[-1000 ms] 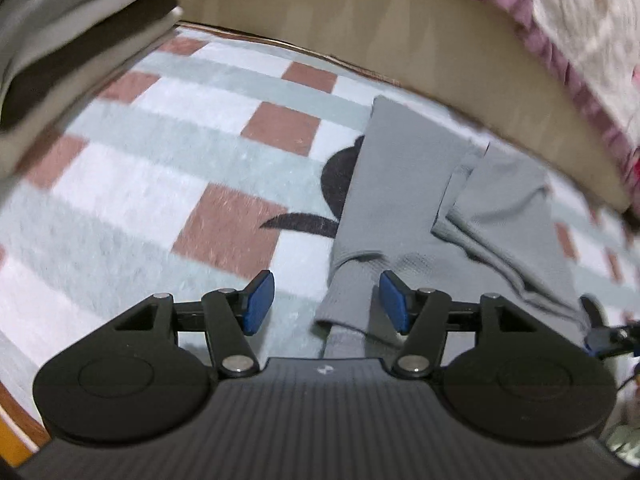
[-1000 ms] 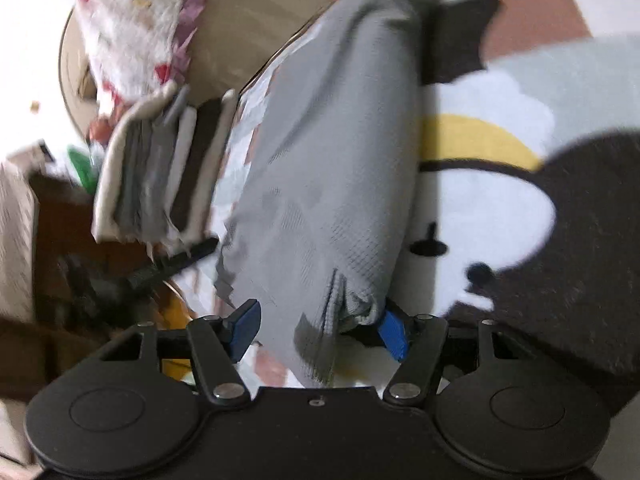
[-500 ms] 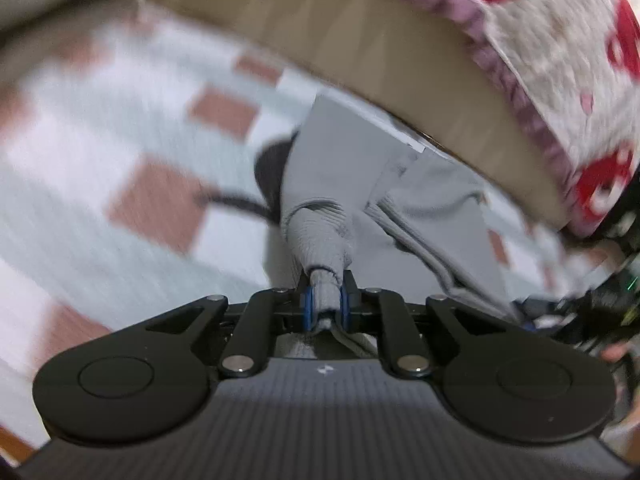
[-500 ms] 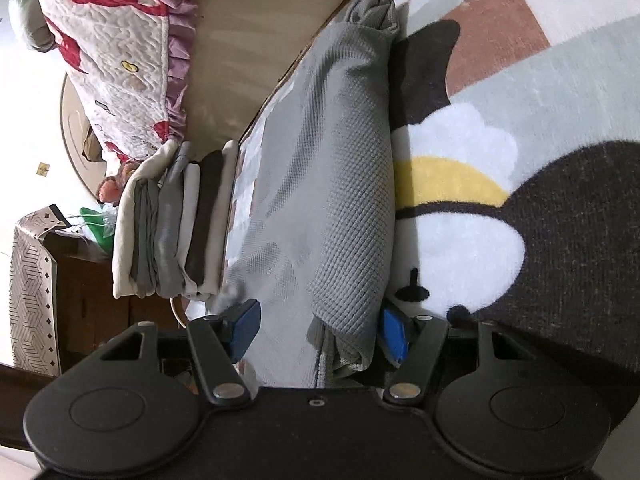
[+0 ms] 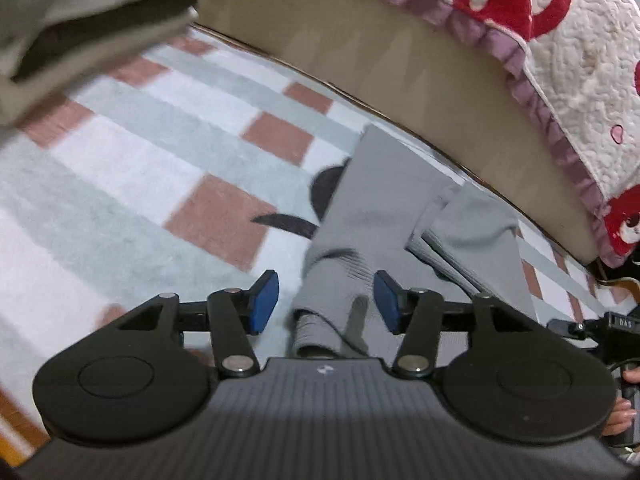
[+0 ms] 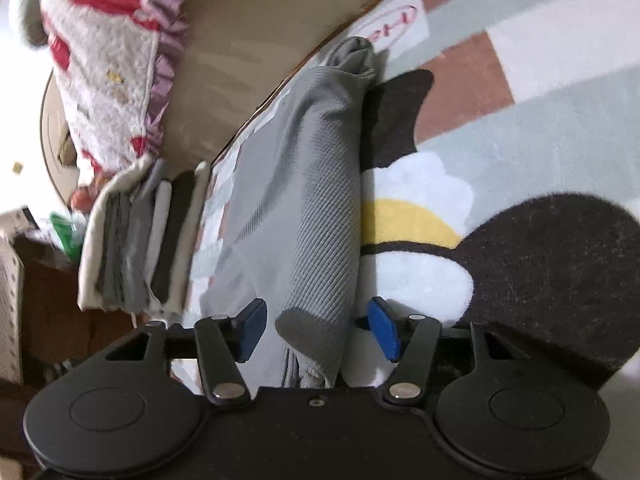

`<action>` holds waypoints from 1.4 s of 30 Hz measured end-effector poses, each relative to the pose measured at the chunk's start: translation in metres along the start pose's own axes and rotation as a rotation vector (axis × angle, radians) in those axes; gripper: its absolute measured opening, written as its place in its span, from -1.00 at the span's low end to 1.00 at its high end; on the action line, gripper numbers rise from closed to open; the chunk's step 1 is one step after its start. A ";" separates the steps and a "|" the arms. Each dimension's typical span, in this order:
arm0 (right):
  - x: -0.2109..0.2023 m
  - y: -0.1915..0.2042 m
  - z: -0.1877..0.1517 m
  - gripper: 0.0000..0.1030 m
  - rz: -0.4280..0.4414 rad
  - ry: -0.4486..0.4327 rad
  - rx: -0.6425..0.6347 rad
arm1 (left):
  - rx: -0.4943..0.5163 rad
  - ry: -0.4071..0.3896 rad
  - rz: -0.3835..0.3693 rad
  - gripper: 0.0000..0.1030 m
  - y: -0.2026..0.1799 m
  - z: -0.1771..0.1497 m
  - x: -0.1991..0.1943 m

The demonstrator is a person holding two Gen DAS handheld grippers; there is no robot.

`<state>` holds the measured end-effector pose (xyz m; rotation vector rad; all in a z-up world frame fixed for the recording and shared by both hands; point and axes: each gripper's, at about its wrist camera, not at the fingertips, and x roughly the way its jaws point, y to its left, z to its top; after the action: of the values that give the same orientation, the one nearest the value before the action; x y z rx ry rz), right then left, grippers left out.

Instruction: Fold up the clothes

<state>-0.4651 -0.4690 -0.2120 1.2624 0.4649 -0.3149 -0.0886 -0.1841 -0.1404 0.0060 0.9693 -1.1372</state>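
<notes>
Our left gripper (image 5: 326,300) has just been opening; its blue pads (image 5: 264,300) now stand apart on either side of the grey garment (image 5: 376,208) without pressing it. We see the garment lying on the patterned rug (image 5: 140,168), stretching away toward the far right beside the beige bed base (image 5: 400,68). Our right gripper (image 6: 316,328) has just been narrowing a little, yet its pads stay clear of the ribbed grey cloth that runs between them. We find a stack of folded clothes (image 6: 136,240) to the left, with the quilted bedspread (image 6: 100,60) beyond it.
</notes>
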 end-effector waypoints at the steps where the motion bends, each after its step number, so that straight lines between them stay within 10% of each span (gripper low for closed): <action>1: 0.001 -0.002 0.001 0.21 0.009 -0.005 0.008 | -0.011 0.020 -0.019 -0.94 0.001 -0.001 0.008; 11: 0.011 0.005 0.003 0.21 0.018 -0.011 -0.046 | -0.002 0.100 0.104 -0.78 0.006 -0.015 -0.008; 17: 0.013 0.007 0.002 0.21 0.019 0.010 -0.052 | -0.041 0.104 0.044 0.31 0.011 -0.011 -0.008; 23: 0.025 0.017 -0.002 0.23 0.036 0.064 -0.113 | -0.014 0.112 -0.002 0.34 0.004 -0.014 0.004; 24: 0.027 0.019 -0.002 0.06 0.026 0.063 -0.135 | -0.022 0.108 -0.004 0.34 0.004 -0.014 0.004; 25: 0.029 0.023 -0.001 -0.53 -0.013 0.054 -0.171 | -0.038 0.107 -0.011 0.32 0.005 -0.014 0.004; 27: 0.031 0.042 -0.002 -0.58 -0.106 0.030 -0.310 | -0.049 0.105 -0.022 0.25 0.007 -0.013 0.005; 30: 0.029 0.080 -0.010 -0.58 -0.154 -0.013 -0.521 | -0.057 0.113 -0.042 -0.46 0.007 -0.013 0.006; 42: 0.030 0.087 -0.015 -0.50 -0.241 0.023 -0.531 | -0.018 0.091 -0.034 -0.55 -0.007 -0.011 0.004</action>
<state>-0.3997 -0.4297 -0.1577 0.6945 0.6714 -0.3511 -0.1004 -0.1858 -0.1466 0.0270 1.0642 -1.1676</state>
